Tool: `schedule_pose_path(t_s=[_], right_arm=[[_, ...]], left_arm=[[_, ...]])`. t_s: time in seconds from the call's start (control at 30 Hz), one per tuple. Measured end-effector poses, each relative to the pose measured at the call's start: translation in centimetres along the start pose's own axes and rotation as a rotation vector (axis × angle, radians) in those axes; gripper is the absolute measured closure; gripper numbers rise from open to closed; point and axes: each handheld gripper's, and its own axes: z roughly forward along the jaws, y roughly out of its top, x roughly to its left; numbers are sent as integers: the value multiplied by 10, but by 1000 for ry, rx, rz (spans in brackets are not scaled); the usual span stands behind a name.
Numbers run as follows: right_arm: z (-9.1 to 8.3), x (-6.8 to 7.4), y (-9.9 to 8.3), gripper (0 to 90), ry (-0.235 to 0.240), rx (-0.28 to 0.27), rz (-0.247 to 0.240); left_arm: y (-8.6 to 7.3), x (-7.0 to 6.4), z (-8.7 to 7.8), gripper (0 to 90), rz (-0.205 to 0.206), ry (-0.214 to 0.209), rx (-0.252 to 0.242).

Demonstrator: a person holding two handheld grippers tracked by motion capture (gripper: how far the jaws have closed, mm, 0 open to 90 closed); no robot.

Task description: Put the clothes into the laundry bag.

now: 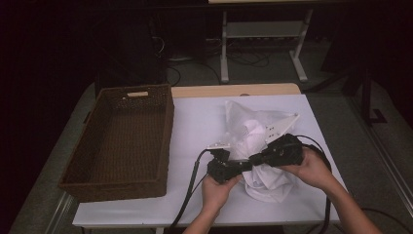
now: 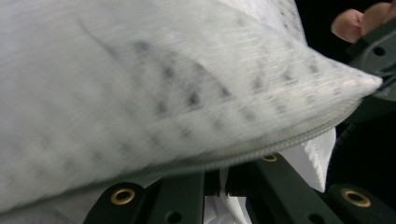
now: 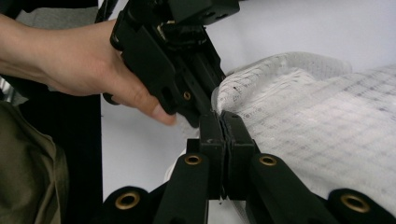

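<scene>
A white mesh laundry bag (image 1: 263, 141) stuffed with white cloth lies on the white table (image 1: 195, 122), right of centre. My left gripper (image 1: 242, 165) and right gripper (image 1: 256, 158) meet tip to tip at the bag's near edge. In the left gripper view the bag (image 2: 163, 93) looms close above the jaws with its zipper seam (image 2: 261, 151). The left gripper (image 2: 223, 179) is shut with white fabric pinched between its jaws. In the right gripper view the right gripper (image 3: 223, 126) is shut at the corner of the bag (image 3: 317, 121), touching the left gripper (image 3: 173, 60) held by a hand.
A deep brown wicker basket (image 1: 122, 136) stands on the left of the table, its inside bare. The table's near edge runs just below the hands. Behind the table, cables and a white desk frame (image 1: 263, 34) stand on the dark floor.
</scene>
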Motion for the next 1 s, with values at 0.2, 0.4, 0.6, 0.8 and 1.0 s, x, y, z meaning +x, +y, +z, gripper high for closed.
schedule_pose_path(t_s=[0.2,0.4,0.6,0.8,1.0], right_arm=[[11,-13,-18,878,4,61,57],[14,-18,-22,877,3,52,77],[18,-19,-19,877,2,55,77],[23,-16,-16,877,2,75,57],[23,-15,-15,877,5,72,46]], left_arm=[[-3,-5,-12,701,54,30,69],[-10,-8,-41,454,81,57,124],[-22,-1,-29,360,42,36,208],[-17,6,-2,347,-33,53,232],[-15,12,6,723,-36,80,190]])
